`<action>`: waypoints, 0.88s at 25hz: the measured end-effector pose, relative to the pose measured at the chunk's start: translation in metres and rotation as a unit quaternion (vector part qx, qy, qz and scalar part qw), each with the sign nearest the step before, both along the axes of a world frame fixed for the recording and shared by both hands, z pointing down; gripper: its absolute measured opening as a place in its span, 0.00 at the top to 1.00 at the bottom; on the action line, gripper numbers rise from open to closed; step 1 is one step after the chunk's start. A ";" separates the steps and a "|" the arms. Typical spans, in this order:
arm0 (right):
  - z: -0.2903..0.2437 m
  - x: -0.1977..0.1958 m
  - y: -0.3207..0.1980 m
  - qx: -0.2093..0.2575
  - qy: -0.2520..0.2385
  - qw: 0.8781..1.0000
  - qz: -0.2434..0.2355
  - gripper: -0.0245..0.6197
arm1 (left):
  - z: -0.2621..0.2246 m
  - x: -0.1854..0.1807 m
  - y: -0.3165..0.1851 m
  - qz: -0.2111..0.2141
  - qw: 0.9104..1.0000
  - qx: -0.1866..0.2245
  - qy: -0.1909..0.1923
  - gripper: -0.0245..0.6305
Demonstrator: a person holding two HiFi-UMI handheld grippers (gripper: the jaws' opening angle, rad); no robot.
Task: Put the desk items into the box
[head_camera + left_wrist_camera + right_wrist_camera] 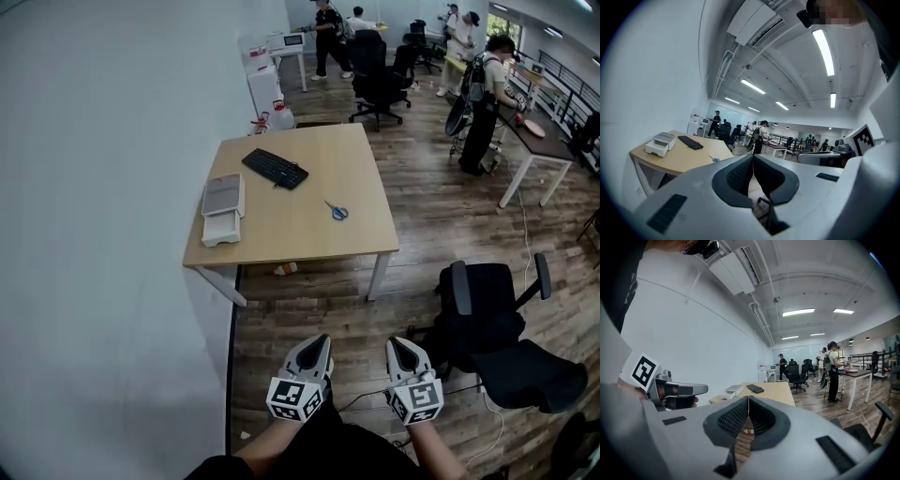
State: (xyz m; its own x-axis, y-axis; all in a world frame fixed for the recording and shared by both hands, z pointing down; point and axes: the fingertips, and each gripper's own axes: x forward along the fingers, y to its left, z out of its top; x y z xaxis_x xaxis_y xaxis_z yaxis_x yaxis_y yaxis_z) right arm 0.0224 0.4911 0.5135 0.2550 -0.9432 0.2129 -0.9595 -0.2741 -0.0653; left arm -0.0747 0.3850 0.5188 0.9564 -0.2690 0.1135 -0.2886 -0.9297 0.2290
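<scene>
Both grippers were held low at the near edge of the head view, side by side and pointing toward the desk (300,239). The left gripper (318,343) had its jaws together with nothing between the pads. The right gripper (402,343) was likewise closed and empty. Each gripper view showed the ribbed pads meeting along one line.

All task items lay on the desk, well apart from both grippers, with a stretch of bare wood floor between.
- White box (223,217): at the desk's left edge, against the wall side, long axis running near to far. A flat grey item (223,193) sat on its far part; I could not tell whether that was a lid or a separate thing.
- Keyboard (275,168): far centre of the desk, long axis slanting from far-left to near-right.
- Scissors (337,211): right of centre, blue handles toward the near side, blades pointing far-left.

Key relation: everything lay straight ahead and somewhat left of the grippers. The left gripper stood more nearly in line with the scissors and the box, so I judged it the nearer one. A black office chair (497,328) stood just to the right of the right gripper.

Judgement: the task had not begun. The approach to the desk came first, and the jaws needed to open before any pick.
</scene>
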 end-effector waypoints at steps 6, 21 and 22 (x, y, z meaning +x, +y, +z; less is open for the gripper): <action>0.000 0.015 -0.082 -0.010 -0.012 0.999 -0.029 0.87 | 0.003 0.041 -0.070 0.018 1.000 -0.014 0.008 0.94; 0.012 0.078 -0.238 -0.038 -0.017 0.999 -0.019 0.87 | 0.020 0.093 -0.209 0.059 0.998 -0.037 0.000 0.94; 0.012 0.081 -0.242 -0.039 -0.019 0.999 -0.015 0.87 | 0.020 0.096 -0.215 0.062 0.997 -0.039 0.001 0.94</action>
